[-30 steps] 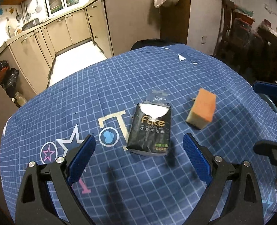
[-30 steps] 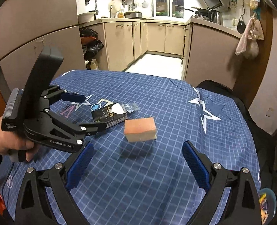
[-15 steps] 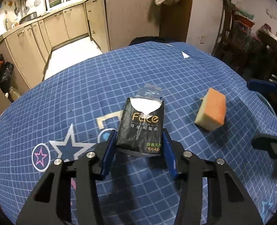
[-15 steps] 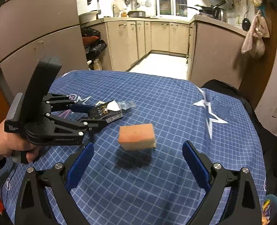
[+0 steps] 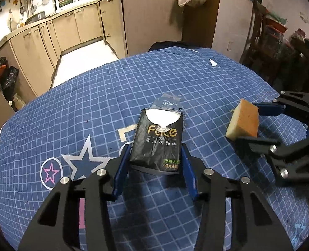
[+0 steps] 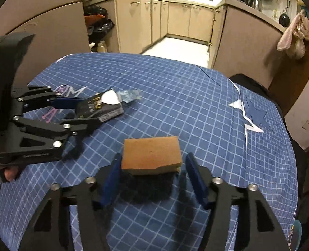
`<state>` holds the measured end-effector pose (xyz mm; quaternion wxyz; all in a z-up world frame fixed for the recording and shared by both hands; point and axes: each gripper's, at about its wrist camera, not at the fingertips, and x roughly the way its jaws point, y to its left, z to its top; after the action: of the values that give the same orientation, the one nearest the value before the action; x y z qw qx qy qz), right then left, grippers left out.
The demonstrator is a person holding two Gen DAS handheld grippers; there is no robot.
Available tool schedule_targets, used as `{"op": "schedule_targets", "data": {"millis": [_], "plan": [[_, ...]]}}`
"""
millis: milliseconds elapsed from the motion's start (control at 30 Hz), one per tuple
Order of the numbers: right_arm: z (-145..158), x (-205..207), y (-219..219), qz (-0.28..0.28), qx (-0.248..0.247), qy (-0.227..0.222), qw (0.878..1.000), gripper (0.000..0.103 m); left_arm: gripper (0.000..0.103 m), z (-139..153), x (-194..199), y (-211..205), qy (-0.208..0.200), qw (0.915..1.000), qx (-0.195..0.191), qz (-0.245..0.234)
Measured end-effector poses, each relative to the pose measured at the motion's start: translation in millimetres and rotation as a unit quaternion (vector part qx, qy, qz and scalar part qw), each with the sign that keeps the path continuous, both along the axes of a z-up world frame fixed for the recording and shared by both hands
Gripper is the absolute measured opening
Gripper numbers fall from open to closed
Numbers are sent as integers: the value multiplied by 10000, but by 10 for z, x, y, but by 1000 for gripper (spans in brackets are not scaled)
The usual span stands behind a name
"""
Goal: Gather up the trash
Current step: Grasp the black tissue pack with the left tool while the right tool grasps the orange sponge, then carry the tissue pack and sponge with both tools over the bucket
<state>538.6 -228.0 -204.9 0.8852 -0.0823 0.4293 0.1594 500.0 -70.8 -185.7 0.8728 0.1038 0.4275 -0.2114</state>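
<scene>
A black tissue pack [image 5: 158, 138] with a torn-open top and a clear flap lies on the blue checked tablecloth [image 5: 91, 104]. My left gripper [image 5: 155, 153] is shut on the pack's near end, a blue pad pressed on each side; the right wrist view shows the same grip on the pack [image 6: 104, 106]. An orange sponge [image 6: 151, 154] with a pale underside sits between the fingers of my right gripper [image 6: 153, 160]. Its jaws are closing, and a thin gap still shows at the right pad. The left wrist view has the sponge [image 5: 243, 121] at the right, flanked by those fingers.
The round table's edge drops off on every side. A dark chair back [image 6: 250, 81] stands at the far right edge. Beige kitchen cabinets [image 5: 39, 41] and black bags [image 6: 98, 18] lie beyond. A person's hand [image 6: 8, 173] holds the left gripper's handle.
My left gripper closed on the tissue pack and has kept still since. My right gripper moved forward and down over the sponge, and its jaws narrowed around it.
</scene>
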Motion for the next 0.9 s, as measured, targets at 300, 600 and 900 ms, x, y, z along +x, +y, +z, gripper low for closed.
{"op": "schedule_targets", "data": {"millis": [300,600,900], "plan": [[-16,27,1,-20,-8,-25,10000,49,44,3,25,9,1,10000,-16,2],[173,-185,-183,-463,64,-487,9977,48,40,88,-102,42,-176,9997,-38,162],[759,-987,-388,-1170,114,-1301,9845,48,40,722,-800,32,-971,9937,-441,351]]}}
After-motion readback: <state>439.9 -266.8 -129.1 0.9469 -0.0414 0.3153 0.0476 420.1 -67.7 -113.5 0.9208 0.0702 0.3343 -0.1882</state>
